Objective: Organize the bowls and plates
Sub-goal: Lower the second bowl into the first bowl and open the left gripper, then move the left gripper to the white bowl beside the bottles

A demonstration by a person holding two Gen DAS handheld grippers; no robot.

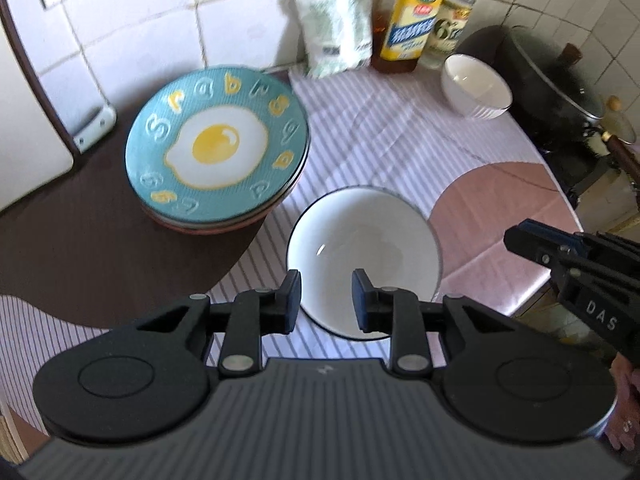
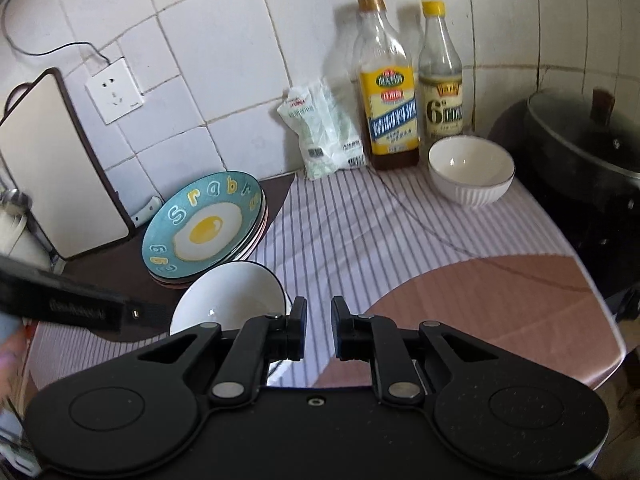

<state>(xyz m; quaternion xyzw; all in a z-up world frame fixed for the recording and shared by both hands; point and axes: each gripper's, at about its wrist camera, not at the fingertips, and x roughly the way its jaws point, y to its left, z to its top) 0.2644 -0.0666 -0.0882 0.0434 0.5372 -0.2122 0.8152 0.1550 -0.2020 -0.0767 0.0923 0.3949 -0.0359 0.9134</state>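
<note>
A white bowl with a dark rim [image 1: 364, 248] sits upright on the striped cloth [image 1: 376, 136]. My left gripper [image 1: 326, 300] hovers over its near rim, jaws a little apart and open, with nothing pressed between the pads. Left of the bowl is a stack of plates topped by a teal fried-egg plate [image 1: 216, 144]. A white ribbed bowl [image 2: 470, 168] stands at the back by the bottles. My right gripper [image 2: 319, 320] is over the cloth just right of the dark-rimmed bowl [image 2: 236, 296]. Its jaws show a narrow gap and hold nothing.
Two bottles [image 2: 390, 120] and a white bag [image 2: 324, 128] line the tiled wall. A black pot with a glass lid [image 2: 580, 148] stands at the right. A cutting board [image 2: 56, 168] leans at the left beside a wall socket [image 2: 114, 92]. The counter edge [image 2: 608, 344] curves at the right.
</note>
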